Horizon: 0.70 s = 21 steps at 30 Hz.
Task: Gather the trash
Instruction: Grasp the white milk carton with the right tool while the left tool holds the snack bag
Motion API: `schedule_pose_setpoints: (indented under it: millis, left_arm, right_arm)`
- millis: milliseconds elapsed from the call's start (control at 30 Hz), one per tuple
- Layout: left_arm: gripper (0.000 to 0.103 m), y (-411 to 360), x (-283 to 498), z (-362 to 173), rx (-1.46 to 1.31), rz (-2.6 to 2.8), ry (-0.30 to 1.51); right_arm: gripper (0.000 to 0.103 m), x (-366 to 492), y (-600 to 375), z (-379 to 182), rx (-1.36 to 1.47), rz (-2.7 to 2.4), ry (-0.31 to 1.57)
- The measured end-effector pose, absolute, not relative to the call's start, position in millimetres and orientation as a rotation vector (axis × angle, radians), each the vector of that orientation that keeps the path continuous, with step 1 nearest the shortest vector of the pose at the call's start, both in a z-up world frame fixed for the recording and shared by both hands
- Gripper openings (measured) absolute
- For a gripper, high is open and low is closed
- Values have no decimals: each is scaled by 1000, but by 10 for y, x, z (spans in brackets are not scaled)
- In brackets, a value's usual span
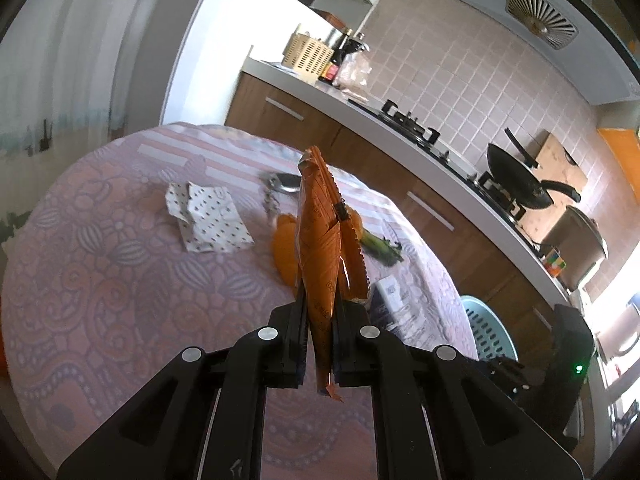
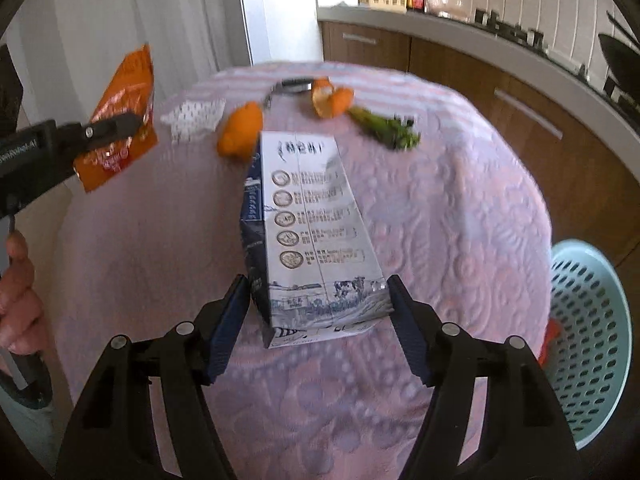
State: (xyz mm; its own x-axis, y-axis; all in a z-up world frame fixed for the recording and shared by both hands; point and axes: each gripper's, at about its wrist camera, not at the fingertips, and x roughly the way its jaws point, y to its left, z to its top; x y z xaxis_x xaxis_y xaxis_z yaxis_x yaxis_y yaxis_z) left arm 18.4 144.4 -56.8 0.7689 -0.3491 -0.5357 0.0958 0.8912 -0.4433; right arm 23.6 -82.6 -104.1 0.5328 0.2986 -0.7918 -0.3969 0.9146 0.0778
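My left gripper point(image 1: 320, 312) is shut on an orange snack wrapper point(image 1: 320, 240) and holds it above the round table; the gripper point(image 2: 132, 122) and the wrapper point(image 2: 120, 120) also show at the left of the right wrist view. My right gripper point(image 2: 318, 308) is open, its pads on either side of a white and blue milk carton point(image 2: 312, 232) lying on the pink tablecloth point(image 2: 440, 220); contact is unclear. Orange peels point(image 2: 240, 132) point(image 2: 332, 100), a green vegetable stalk point(image 2: 388, 128) and a crumpled dotted paper point(image 2: 192, 118) lie further back.
A light blue perforated basket point(image 2: 588, 336) stands on the floor right of the table. A metal peeler point(image 2: 290, 84) lies at the table's far edge. A kitchen counter point(image 1: 400, 124) with a stove and a black pan point(image 1: 516, 176) runs behind.
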Motion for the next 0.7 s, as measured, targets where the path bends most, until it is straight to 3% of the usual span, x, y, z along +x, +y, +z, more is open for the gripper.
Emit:
schedule_pose_setpoints:
  millis: [167, 367, 433, 467, 567, 700]
  left_arm:
    - [7, 1414, 161, -554, -398, -249, 654]
    - [7, 1450, 159, -578, -403, -241, 664]
    - [7, 1449, 156, -586, -402, -242, 668]
    - [7, 1442, 157, -584, -401, -243, 668]
    - [7, 1405, 153, -581, -394, -251, 670]
    - [7, 1299, 176, -562, -378, -273, 673]
  right_arm:
    - [77, 330, -765, -992, -99, 430, 952]
    - [78, 536, -502, -1006, -202, 401, 1011]
    - [77, 545, -442, -1039, -248, 388, 1018]
    - [68, 543, -423, -1045, -264, 379, 1016]
    - [58, 521, -435, -1028, -266, 374, 1007]
    - [56, 505, -597, -917, -210, 360, 973]
